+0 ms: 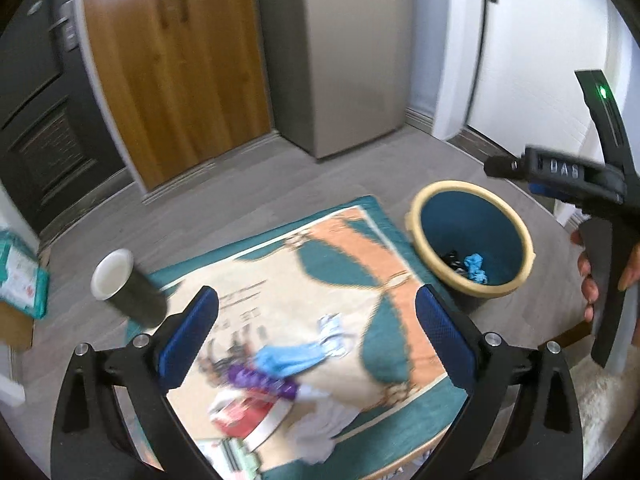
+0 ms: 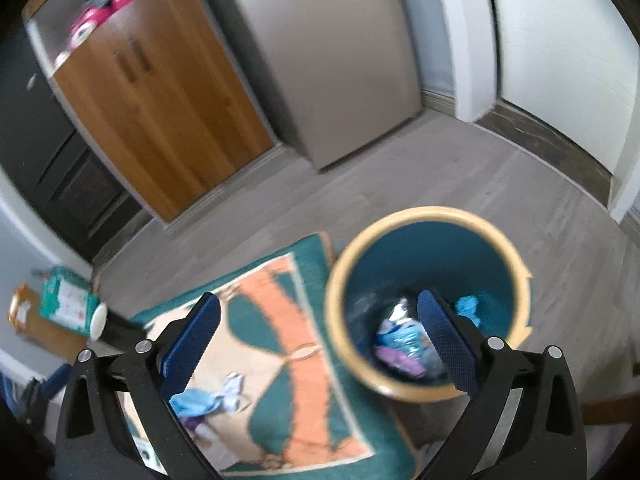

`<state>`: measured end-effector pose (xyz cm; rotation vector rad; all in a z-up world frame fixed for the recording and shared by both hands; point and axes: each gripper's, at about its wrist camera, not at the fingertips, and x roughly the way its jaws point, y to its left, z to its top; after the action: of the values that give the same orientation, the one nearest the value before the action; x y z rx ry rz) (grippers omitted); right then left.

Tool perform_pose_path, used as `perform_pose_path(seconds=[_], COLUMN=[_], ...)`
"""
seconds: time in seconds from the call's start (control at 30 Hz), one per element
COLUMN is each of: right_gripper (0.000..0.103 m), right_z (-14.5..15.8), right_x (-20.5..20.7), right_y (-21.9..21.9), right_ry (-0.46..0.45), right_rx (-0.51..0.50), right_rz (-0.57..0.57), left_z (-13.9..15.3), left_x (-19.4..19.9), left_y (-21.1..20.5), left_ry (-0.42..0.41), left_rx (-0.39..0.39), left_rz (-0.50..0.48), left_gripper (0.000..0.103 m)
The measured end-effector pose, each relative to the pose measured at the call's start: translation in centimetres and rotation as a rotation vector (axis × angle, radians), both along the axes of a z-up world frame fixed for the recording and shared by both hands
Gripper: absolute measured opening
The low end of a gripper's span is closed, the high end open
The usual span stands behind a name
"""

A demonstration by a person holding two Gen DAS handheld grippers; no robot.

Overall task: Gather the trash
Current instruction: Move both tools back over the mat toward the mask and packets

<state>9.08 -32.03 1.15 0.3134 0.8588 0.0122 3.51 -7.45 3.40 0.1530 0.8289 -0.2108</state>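
A teal bin with a cream rim [image 1: 416,216] stands on the floor right of a teal, orange and cream mat [image 1: 340,264]. A blue scrap [image 1: 476,266] lies in the bin. My left gripper [image 1: 316,320] hangs open and holds nothing above loose trash on the mat: a blue wrapper [image 1: 284,360], a purple wrapper [image 1: 260,380], a red-and-white piece [image 1: 244,412] and white tissue [image 1: 320,428]. My right gripper [image 2: 318,328] is open with nothing in it, its right finger over the bin [image 2: 428,216]. A shiny wrapper [image 2: 400,332] and a purple piece [image 2: 396,360] rest in the bin.
A dark cylinder with a white top [image 1: 128,288] sits at the mat's left edge. A green-and-white pack [image 1: 20,276] lies on a brown box at far left. Behind stand a wooden cabinet [image 1: 176,72], a grey fridge [image 1: 352,60] and a white door [image 1: 540,60]. A hand [image 1: 590,280] holds the other gripper's handle.
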Motion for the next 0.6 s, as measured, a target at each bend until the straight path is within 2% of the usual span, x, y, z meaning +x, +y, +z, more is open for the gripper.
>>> perform_pose_path(seconds=[0.07, 0.3, 0.43, 0.6], right_gripper=[0.098, 0.098, 0.098, 0.098], right_z=[-0.2, -1.3, -2.2, -3.8], right_x=[-0.4, -2.6, -3.1, -3.1], right_y=[2.4, 10.0, 13.9, 16.8], right_ry=[0.016, 0.063, 0.071, 0.103], right_rx=[-0.025, -0.021, -0.092, -0.105], right_rz=[0.041, 0.176, 0.260, 0.307], left_z=[0.2, -0.3, -0.8, -1.3], left_x=[-1.1, -4.4, -5.4, -5.6], left_y=[1.9, 8.2, 11.3, 15.0], left_ry=[-0.007, -0.019, -0.018, -0.011], left_rx=[-0.001, -0.006, -0.021, -0.084], left_rz=[0.032, 0.143, 0.208, 0.284], left_gripper=[0.097, 0.097, 0.097, 0.097])
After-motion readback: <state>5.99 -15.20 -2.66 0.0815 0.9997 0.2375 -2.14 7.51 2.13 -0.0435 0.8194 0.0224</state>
